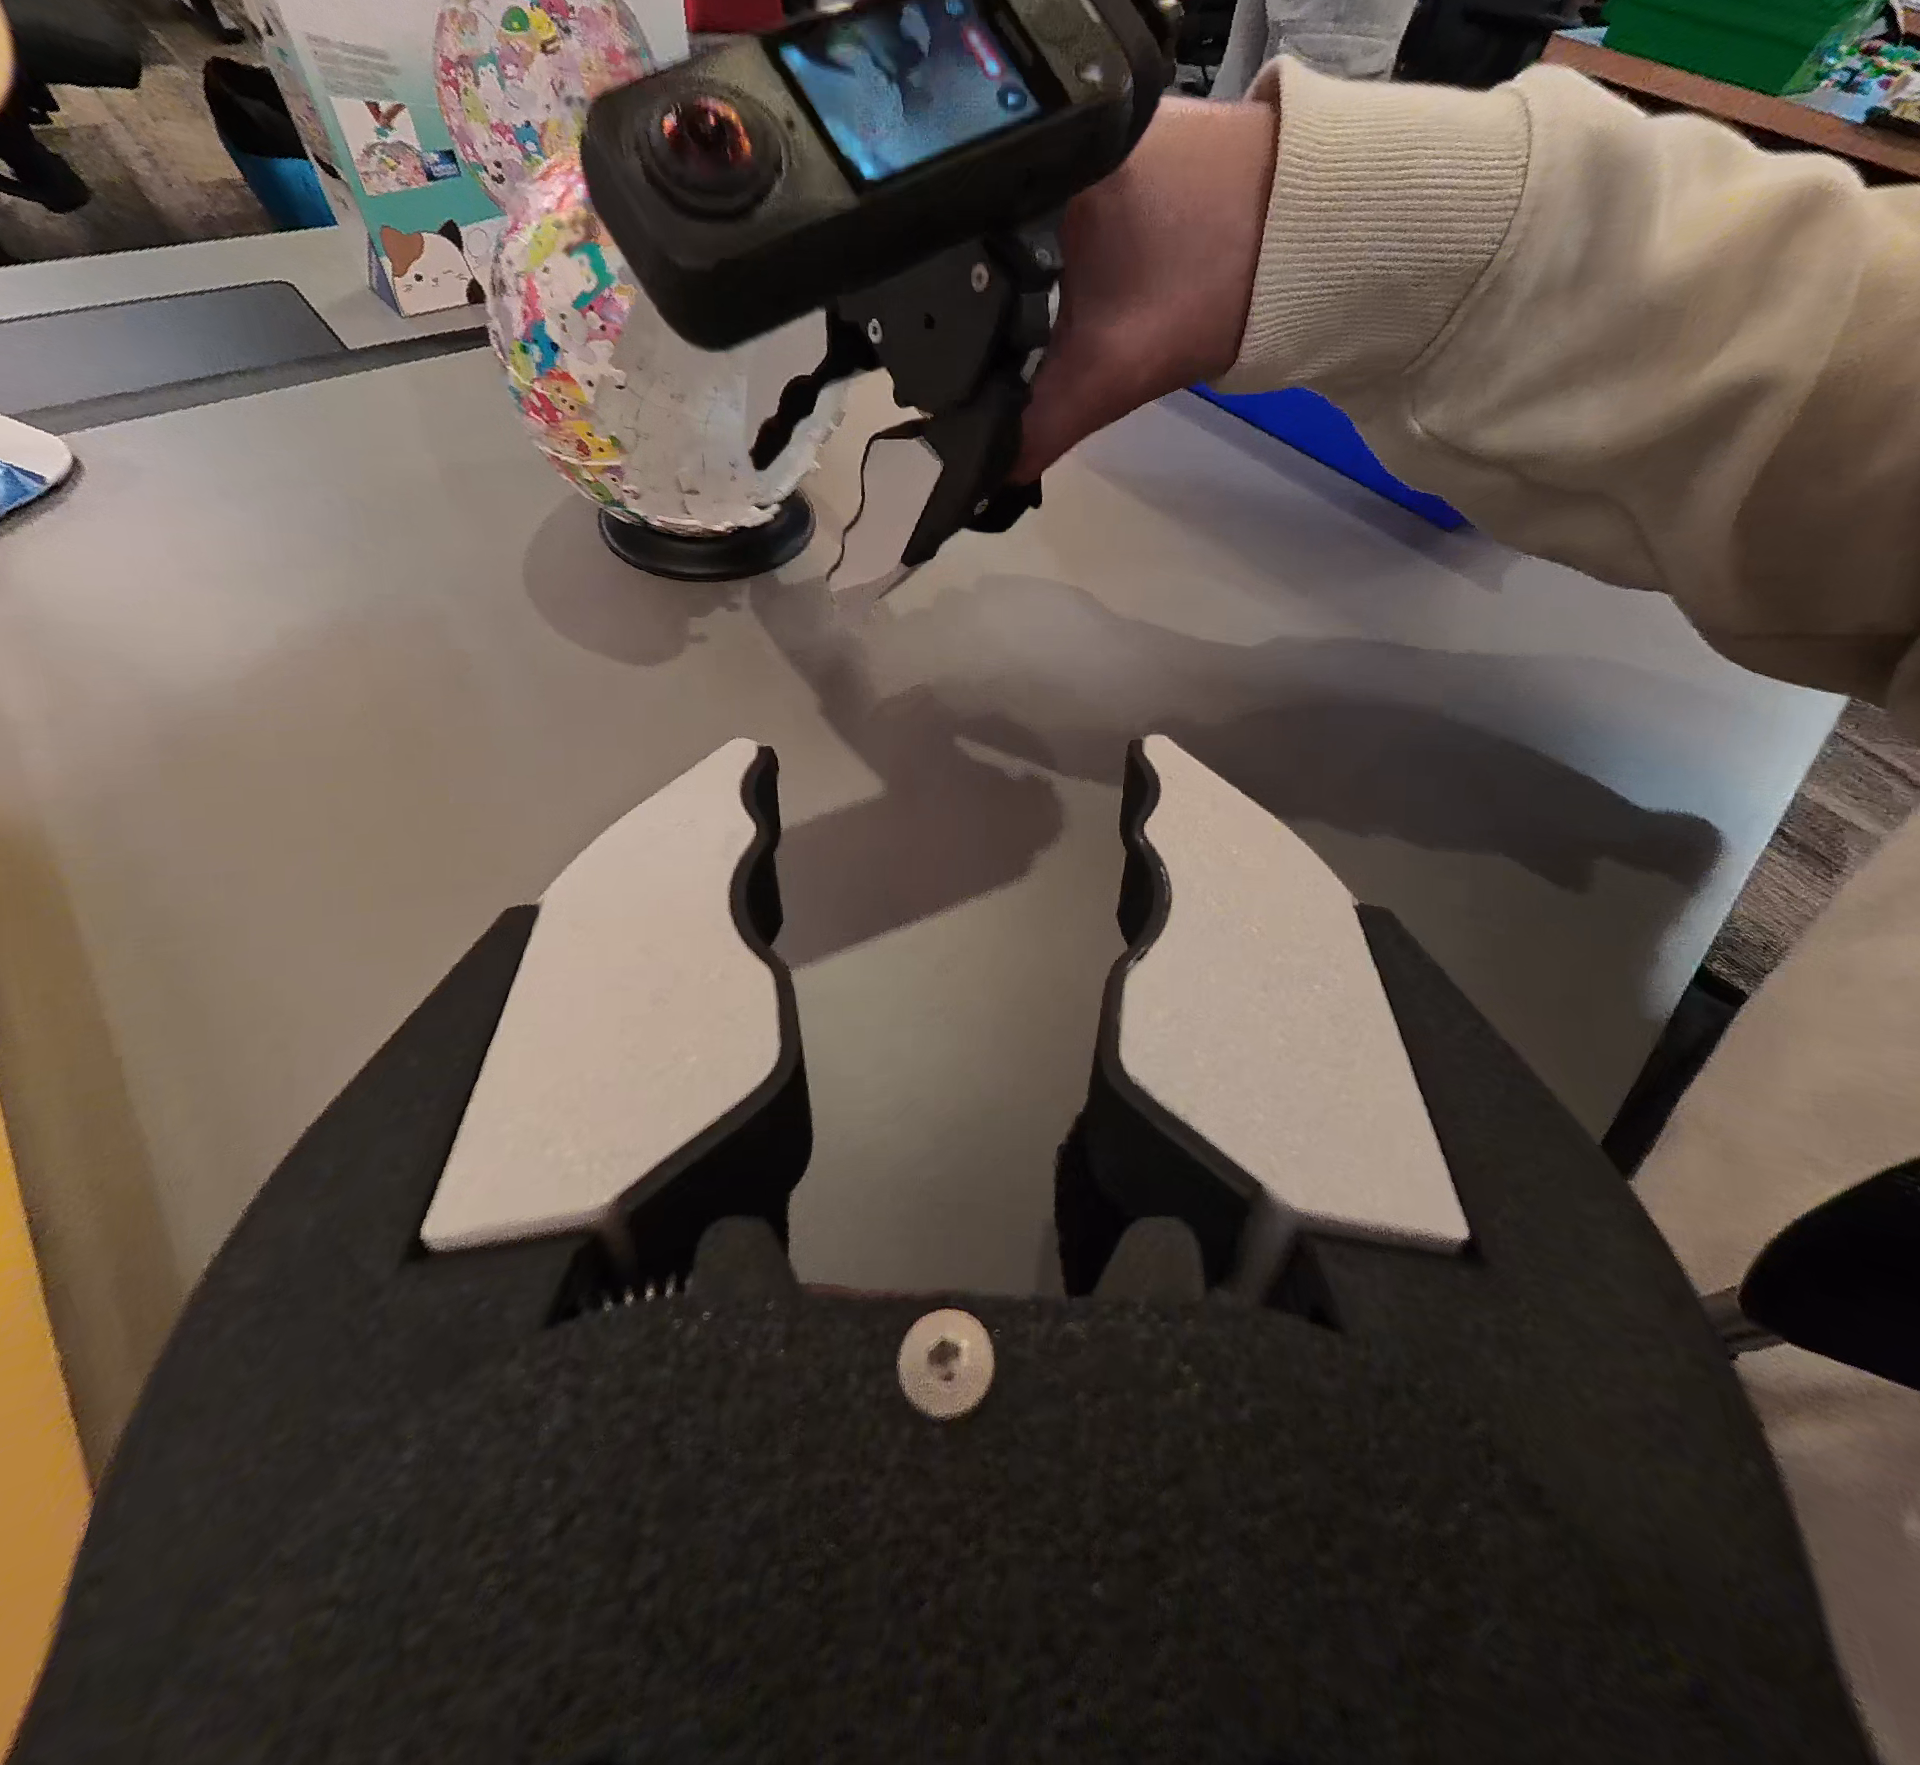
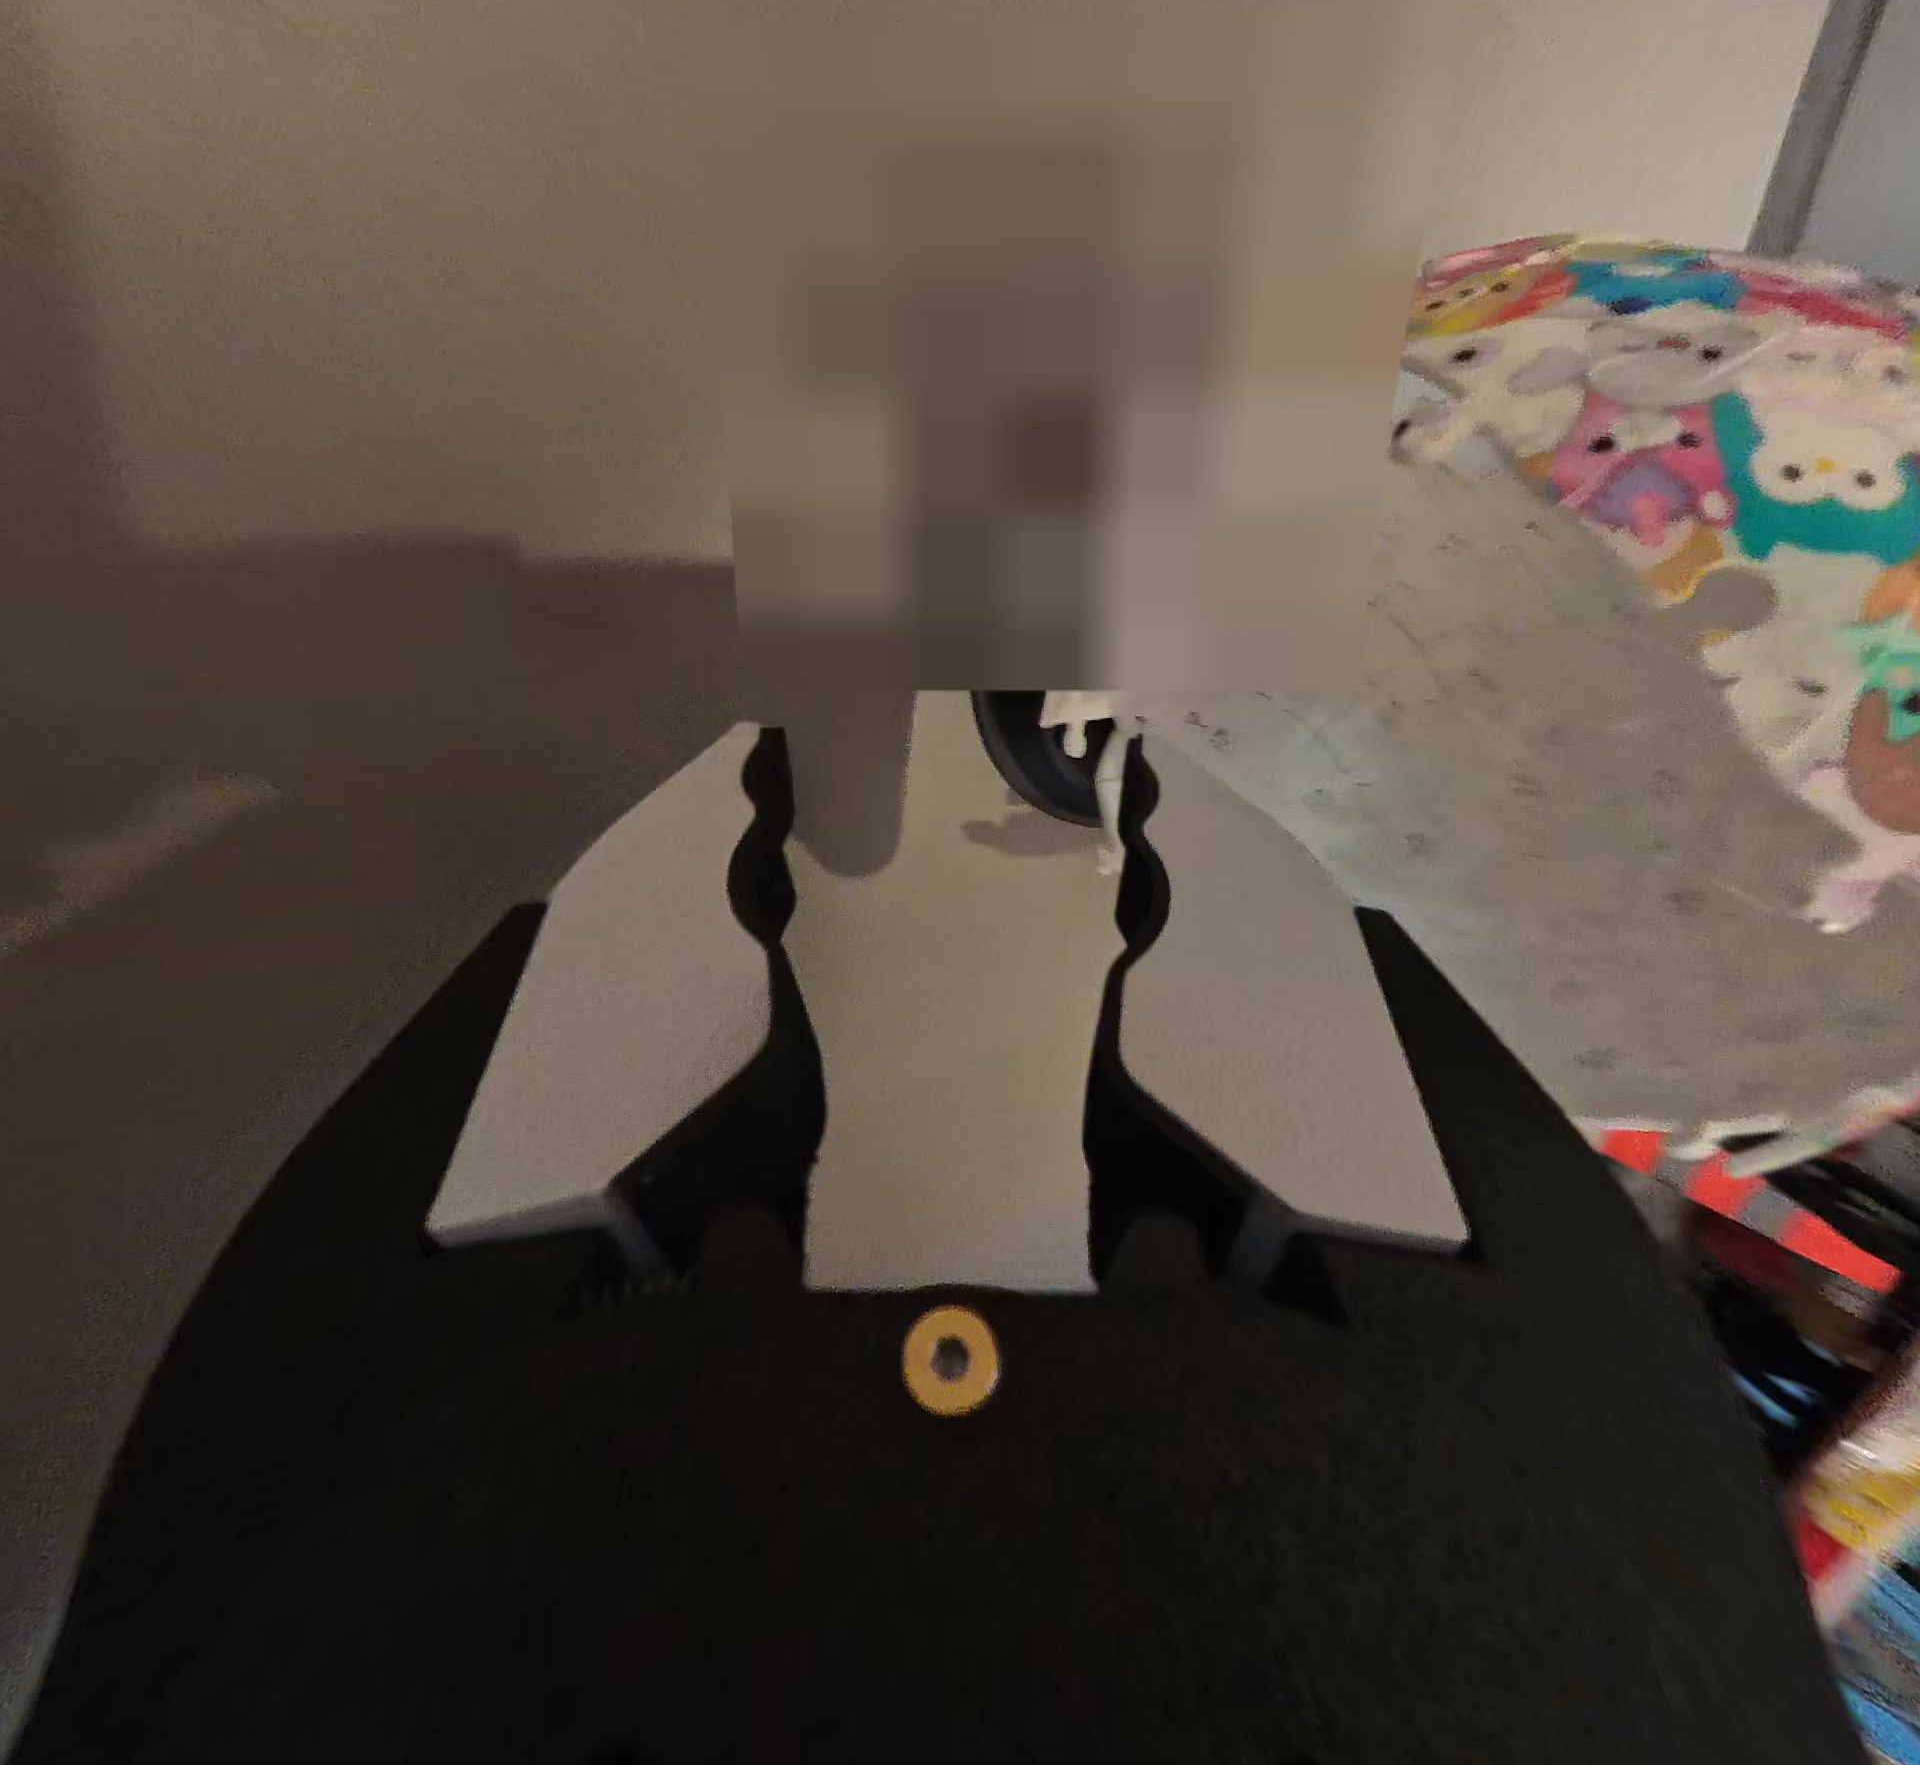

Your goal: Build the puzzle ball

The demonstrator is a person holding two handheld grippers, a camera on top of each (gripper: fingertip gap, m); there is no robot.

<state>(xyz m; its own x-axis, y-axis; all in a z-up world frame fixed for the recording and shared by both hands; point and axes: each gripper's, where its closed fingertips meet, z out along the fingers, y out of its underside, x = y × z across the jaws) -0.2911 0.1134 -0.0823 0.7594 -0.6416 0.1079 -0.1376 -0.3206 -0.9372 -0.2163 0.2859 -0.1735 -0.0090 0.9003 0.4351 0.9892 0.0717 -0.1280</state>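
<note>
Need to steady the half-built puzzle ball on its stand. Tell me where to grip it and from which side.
Grip the puzzle ball on its finished, printed shell, coming from its left, probably with the left tongs, which are open. The side towards the right tongs ends in a jagged, unfinished edge that may give. The dark stand only cradles its bottom.

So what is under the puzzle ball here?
The puzzle ball sits on a dark round stand on the grey table. Where ball meets stand is covered by the ball itself, and the right hand-held gripper hides part of its side.
</note>
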